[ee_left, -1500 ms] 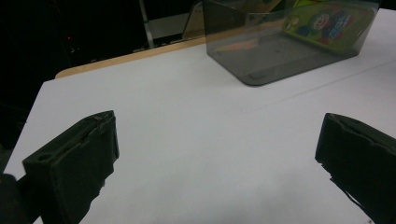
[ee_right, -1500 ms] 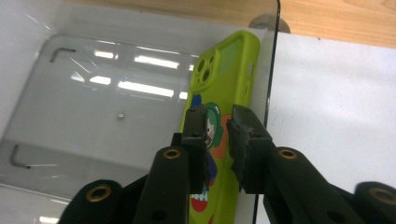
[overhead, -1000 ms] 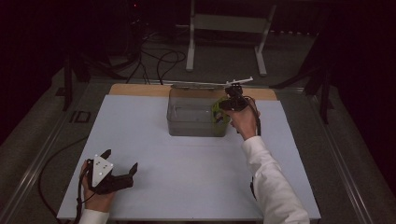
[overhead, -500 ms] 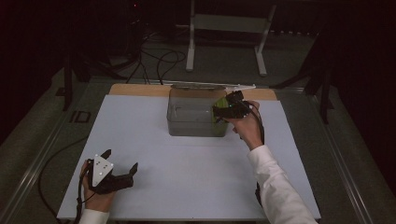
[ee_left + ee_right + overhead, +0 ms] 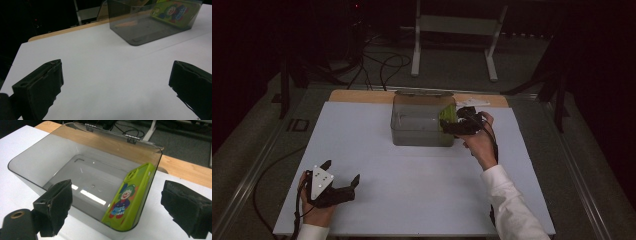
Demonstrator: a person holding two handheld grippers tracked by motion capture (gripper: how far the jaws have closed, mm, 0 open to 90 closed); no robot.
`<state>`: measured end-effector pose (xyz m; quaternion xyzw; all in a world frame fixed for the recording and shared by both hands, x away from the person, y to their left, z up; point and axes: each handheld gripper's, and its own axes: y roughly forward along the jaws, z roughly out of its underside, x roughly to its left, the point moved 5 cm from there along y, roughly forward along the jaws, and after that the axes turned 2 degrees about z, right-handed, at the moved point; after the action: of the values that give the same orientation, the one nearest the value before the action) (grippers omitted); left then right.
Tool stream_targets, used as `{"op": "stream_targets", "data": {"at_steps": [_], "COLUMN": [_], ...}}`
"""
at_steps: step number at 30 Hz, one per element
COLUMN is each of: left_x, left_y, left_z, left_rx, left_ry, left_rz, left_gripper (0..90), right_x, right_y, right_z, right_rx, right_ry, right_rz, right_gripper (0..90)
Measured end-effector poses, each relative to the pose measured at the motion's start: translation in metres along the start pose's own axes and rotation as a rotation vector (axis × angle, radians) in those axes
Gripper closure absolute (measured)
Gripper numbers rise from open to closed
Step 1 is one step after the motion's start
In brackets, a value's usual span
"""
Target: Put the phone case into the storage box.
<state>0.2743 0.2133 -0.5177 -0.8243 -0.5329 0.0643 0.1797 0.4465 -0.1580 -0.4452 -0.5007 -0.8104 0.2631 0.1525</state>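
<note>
Both pairs of fingers stand spread with nothing between them: the left gripper (image 5: 343, 186), low at the left of the high view, shows its blunt black jaws apart over bare white tabletop, and the right gripper (image 5: 452, 125), just right of centre in that view, has its jaws parted too, empty. In the right gripper view those jaws are matte black blocks with a rough, fuzzy pad surface, one at lower left and one at right, framing a smoky translucent plastic box (image 5: 50, 157) with rounded corners, smooth glossy walls and small hinges on its far rim. Inside the box, leaning upright against the corner at the lower centre of that view, is a lime-green phone case (image 5: 128, 197), smooth and rounded, printed with a cartoon clown. The left gripper view shows the same case (image 5: 175, 11) through the box wall at the upper right of the frame. The box sits on a flat white sheet (image 5: 412, 175) covering a table with a pale wooden edge (image 5: 362, 96) at the far side. A left hand (image 5: 314, 215) grips its tool low on the sheet; the right forearm, in a white sleeve (image 5: 512, 210), reaches diagonally up to the box's right end.
</note>
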Motion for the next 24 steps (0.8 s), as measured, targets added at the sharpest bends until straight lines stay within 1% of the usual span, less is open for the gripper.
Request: {"op": "stream_targets", "data": {"at_steps": [3,4,5,6,7,9,13,16,18,19,21,24], "left_x": [0.0,0.001,0.001,0.001,0.001,0.001,0.001,0.0,0.0,0.0,0.0,0.0], "left_y": [0.0,-0.001,-0.001,-0.001,0.0,0.0,0.0,0.0,0.001,0.001,0.001,0.001], "left_z": [0.0,0.0,0.0,0.0,0.0,0.0,0.0,0.0,0.001,0.001,0.001,0.001], "left_rx": [-0.001,-0.001,-0.001,-0.002,-0.001,-0.001,0.002,0.003,0.004,0.005,0.006,0.006], "left_ry": [0.0,0.0,0.0,-0.002,-0.002,-0.004,-0.004,-0.004,-0.004,-0.004,-0.005,-0.005], "left_rz": [-0.001,-0.002,-0.002,-0.002,-0.002,-0.002,-0.002,-0.002,-0.002,-0.002,-0.001,-0.002], "left_gripper": [0.1,0.1,0.1,0.1,0.1,0.1,0.1,0.1,0.1,0.1,0.1,0.1], "right_x": [0.001,0.002,0.002,0.003,0.003,0.001,-0.001,-0.003,-0.005,-0.007,-0.009,-0.01], "right_y": [-0.005,-0.008,-0.008,-0.012,-0.016,-0.019,-0.029,-0.035,-0.04,-0.042,-0.045,-0.052], "right_z": [0.002,0.004,0.004,0.007,0.011,0.015,0.026,0.036,0.043,0.047,0.052,0.056], "right_rx": [-0.012,-0.027,-0.027,-0.037,-0.056,-0.07,-0.096,-0.098,-0.103,-0.089,-0.082,-0.102], "right_ry": [-0.001,-0.001,-0.001,-0.003,-0.012,-0.01,0.01,0.01,0.022,0.026,0.017,-0.008], "right_rz": [-0.01,-0.016,-0.016,-0.02,-0.011,-0.007,-0.004,-0.006,-0.008,-0.007,0.007,0.021], "right_gripper": [10.7,10.7,10.7,10.7,10.7,10.6,10.6,10.7,10.7,10.7,10.7,10.7]}}
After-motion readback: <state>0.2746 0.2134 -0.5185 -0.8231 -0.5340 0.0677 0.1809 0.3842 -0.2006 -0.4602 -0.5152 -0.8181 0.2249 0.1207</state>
